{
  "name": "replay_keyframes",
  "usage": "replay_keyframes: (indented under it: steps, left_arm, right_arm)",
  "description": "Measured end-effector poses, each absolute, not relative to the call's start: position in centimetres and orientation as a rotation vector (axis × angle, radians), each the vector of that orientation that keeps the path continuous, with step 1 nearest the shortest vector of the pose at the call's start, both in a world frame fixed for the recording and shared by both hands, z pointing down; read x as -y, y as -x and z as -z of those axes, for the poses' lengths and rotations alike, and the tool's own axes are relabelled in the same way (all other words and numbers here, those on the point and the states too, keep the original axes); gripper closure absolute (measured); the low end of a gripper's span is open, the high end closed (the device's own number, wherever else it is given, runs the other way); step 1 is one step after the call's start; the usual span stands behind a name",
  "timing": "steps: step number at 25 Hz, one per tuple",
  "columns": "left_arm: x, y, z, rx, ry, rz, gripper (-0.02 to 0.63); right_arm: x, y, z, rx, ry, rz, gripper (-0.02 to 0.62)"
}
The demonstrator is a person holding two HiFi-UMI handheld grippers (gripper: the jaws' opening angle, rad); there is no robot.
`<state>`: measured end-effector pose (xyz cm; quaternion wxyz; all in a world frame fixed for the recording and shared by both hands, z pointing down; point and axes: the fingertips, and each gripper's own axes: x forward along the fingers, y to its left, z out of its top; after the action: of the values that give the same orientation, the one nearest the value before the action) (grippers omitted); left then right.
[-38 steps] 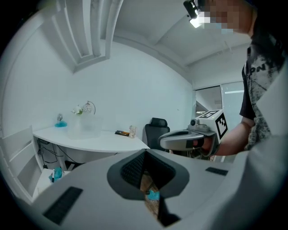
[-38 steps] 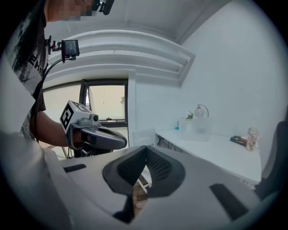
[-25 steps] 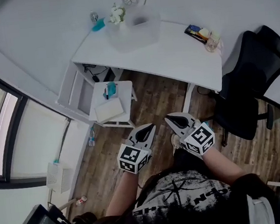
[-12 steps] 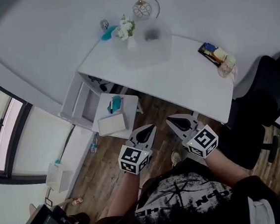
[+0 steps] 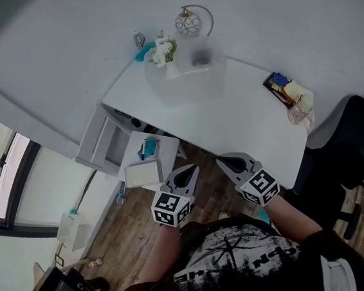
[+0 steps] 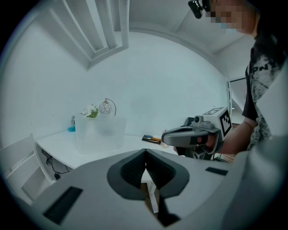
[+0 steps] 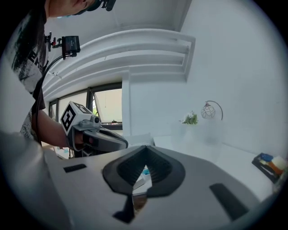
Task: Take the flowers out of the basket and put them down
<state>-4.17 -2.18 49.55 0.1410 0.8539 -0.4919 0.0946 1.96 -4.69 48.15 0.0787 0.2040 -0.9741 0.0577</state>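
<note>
Two grippers sit side by side in front of the person's chest, the left gripper (image 5: pixel 190 172) and the right gripper (image 5: pixel 226 163), each with its jaws pressed together and nothing between them. Compared with a second ago, the white desk (image 5: pixel 251 128) lies nearer to them in the head view. Then both hung over the wooden floor (image 5: pixel 137 211) well short of it; now the right gripper's tip is just beside its near edge. The translucent basket (image 5: pixel 188 79) stands at the desk's far side, and the flowers (image 5: pixel 162 50) show above its back left corner, untouched. The black chair (image 5: pixel 344 150) has slid toward the view's right edge.
</note>
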Motion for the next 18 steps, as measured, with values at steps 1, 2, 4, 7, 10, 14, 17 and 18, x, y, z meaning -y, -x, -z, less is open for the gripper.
replay_keyframes:
  steps: [1,2,4,7,10,14,17,18]
  left_arm:
    - [2.7,4.2,-49.6,1.421,-2.463,-0.272,0.595]
    - [3.2,4.2,-49.6,1.42,-2.457,-0.268,0.595]
    - [4.3,4.3,-49.8,1.416,-2.446,-0.259,0.595]
    - [5.7,4.5,-50.4,1.407,-2.431,-0.266,0.595]
    - [7.1,5.1,-51.2,1.393,-2.423,-0.27,0.595]
    - [10.2,6.5,-51.8,1.379,-2.441,-0.283,0.595]
    - [13.2,8.0,-51.7,1.362,-2.479,-0.311,0.595]
    - [14.3,8.7,-51.5,1.353,-2.487,-0.305,0.595]
  right_arm:
    - [5.3,-2.1,-48.3,2.915,-0.612,-0.182,0.584]
    - [5.9,-2.1,-48.5,2.916,-0.613,-0.192,0.584]
    - [7.2,-2.2,-48.7,2.92,-0.617,-0.208,0.584]
    - [8.8,-2.2,-48.9,2.922,-0.627,-0.225,0.584]
    - [10.2,-1.8,-49.3,2.926,-0.637,-0.221,0.584]
    - [13.1,-0.7,-49.4,2.926,-0.666,-0.214,0.584]
    - [16.1,0.5,-49.4,2.916,-0.708,-0.202,0.584]
    - [17.1,1.1,-49.4,2.912,-0.72,-0.204,0.584]
